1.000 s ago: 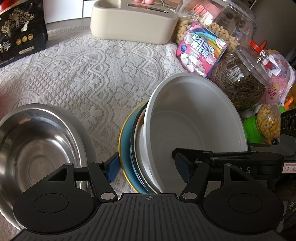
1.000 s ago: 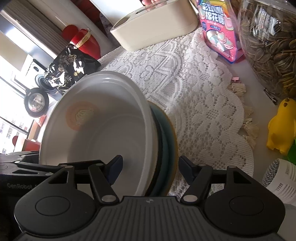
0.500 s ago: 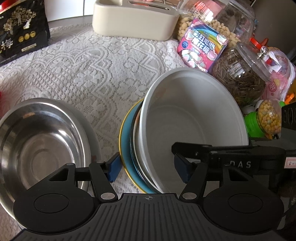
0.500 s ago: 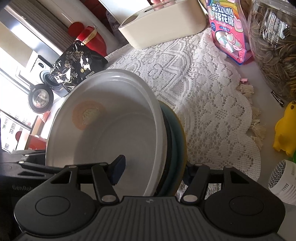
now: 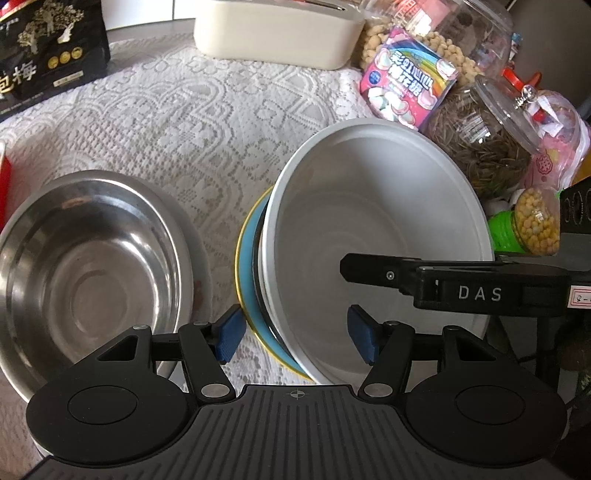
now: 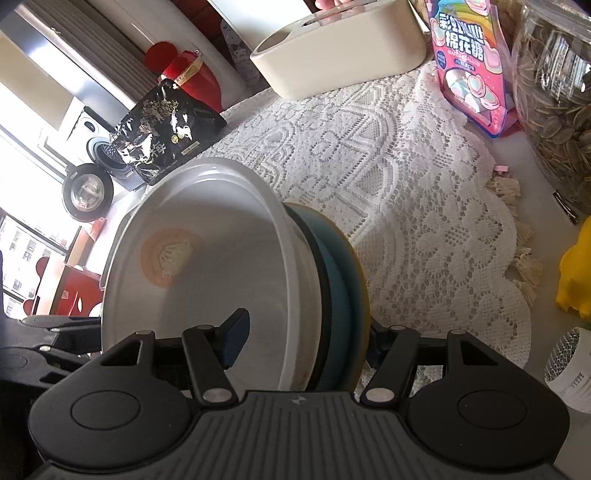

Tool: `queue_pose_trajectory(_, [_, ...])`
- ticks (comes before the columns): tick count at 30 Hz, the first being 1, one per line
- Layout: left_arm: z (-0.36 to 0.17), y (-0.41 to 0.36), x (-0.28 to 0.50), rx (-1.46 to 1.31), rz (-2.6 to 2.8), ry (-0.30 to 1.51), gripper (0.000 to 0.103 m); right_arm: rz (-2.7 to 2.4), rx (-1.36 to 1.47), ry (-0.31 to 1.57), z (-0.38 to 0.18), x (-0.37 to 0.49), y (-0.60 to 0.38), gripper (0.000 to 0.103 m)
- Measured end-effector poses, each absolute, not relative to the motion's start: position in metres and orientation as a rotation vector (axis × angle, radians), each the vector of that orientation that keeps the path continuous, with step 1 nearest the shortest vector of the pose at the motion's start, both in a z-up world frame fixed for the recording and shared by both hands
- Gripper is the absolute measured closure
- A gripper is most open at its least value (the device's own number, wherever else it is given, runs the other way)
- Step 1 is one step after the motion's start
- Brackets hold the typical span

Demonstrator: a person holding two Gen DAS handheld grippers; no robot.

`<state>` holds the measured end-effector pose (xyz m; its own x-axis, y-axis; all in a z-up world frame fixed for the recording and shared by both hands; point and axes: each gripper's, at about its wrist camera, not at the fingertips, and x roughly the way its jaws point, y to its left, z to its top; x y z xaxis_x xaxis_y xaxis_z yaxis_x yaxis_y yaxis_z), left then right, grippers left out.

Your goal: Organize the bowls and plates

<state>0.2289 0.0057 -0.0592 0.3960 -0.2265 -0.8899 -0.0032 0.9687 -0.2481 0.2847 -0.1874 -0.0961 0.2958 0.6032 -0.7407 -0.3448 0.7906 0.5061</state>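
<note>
A white bowl (image 5: 373, 229) stands tilted on edge against a blue plate with a yellow rim (image 5: 249, 269), with a dark plate between them. My left gripper (image 5: 295, 334) is open, its jaws straddling the stack's near edge without touching. My right gripper (image 6: 306, 338) straddles the same stack (image 6: 258, 258) from the other side; one pad is inside the bowl, the other is hidden behind the blue plate (image 6: 341, 280). A steel bowl (image 5: 88, 266) lies flat on the lace cloth at the left.
A cream box (image 5: 277, 29), a pink marshmallow bag (image 5: 408, 81), seed and bean jars (image 5: 480, 136) and a black snack bag (image 5: 48, 48) line the back and right. A yellow toy (image 6: 576, 273) and a small white fan (image 6: 572, 369) sit right of the lace cloth (image 6: 406, 177).
The bowl and plates have been tipped further upright. My right gripper has narrowed around the stack, and its outer pad has slipped behind the blue plate. The left gripper stays open.
</note>
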Motion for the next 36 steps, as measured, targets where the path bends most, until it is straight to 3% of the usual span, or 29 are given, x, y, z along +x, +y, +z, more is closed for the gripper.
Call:
queue_pose_trajectory(5, [-0.057,0.008,0.232,-0.251,-0.151,1.130,0.044,0.635,0.290,1.124,-0.101,0.288,-0.192,0.040])
queue_pose_trajectory(36, [-0.057,0.021,0.237,-0.266,-0.130,1.157,0.042,0.664,0.260,1.170,-0.103,0.279,-0.174,0.036])
